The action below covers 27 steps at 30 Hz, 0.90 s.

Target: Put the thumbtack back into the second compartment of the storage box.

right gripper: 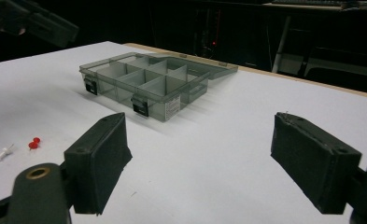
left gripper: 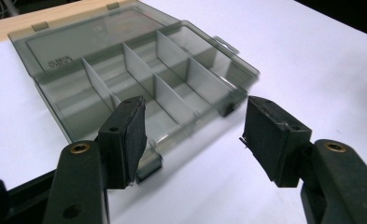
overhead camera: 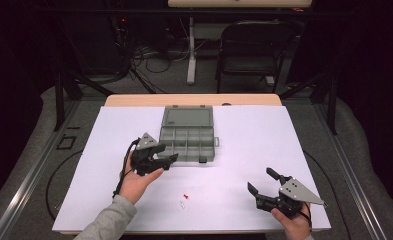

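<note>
My left gripper (overhead camera: 170,159) is hovering wide apart just beside the open grey compartment box (overhead camera: 189,135), at its near left corner. My right gripper (overhead camera: 260,182) is gaping too, well apart from the box; red pushpin (overhead camera: 186,196) and white pushpin (overhead camera: 182,204) are lying in front of the box.

Two black jaws are seen rising from the bottom, set wide apart, with bare white table (right gripper: 228,154) between them. The right gripper (right gripper: 218,161) is held just above the table. A grey see-through box (right gripper: 146,84) with its lid laid open is seen at about 11 o'clock, split into little empty rooms. A red pin (right gripper: 33,143) and a white pin (right gripper: 4,152) are found close together at 9 o'clock. Part of the other gripper (right gripper: 36,23) is seen at 10 o'clock.
</note>
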Each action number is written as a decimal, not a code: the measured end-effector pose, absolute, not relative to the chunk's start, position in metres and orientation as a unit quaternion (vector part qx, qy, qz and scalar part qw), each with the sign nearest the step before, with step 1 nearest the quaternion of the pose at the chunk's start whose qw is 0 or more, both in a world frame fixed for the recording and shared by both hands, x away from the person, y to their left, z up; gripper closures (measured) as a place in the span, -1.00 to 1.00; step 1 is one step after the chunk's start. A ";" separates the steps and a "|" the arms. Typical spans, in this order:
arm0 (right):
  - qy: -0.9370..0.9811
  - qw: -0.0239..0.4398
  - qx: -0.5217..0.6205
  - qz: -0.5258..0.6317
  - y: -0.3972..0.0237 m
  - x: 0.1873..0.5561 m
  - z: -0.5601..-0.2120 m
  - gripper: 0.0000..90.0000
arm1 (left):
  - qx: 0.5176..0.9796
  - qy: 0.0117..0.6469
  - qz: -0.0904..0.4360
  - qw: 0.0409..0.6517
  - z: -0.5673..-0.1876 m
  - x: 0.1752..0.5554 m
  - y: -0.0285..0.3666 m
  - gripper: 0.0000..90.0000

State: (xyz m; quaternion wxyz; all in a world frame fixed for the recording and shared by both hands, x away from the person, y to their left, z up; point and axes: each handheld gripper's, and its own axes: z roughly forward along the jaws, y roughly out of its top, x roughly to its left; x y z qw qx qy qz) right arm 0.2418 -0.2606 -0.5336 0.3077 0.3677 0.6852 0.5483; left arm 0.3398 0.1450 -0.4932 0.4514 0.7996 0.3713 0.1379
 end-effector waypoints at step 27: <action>0.684 0.306 0.371 0.548 -0.262 0.241 -0.534 -0.59 | 0.836 0.350 0.069 0.418 -0.544 0.262 0.129 0.36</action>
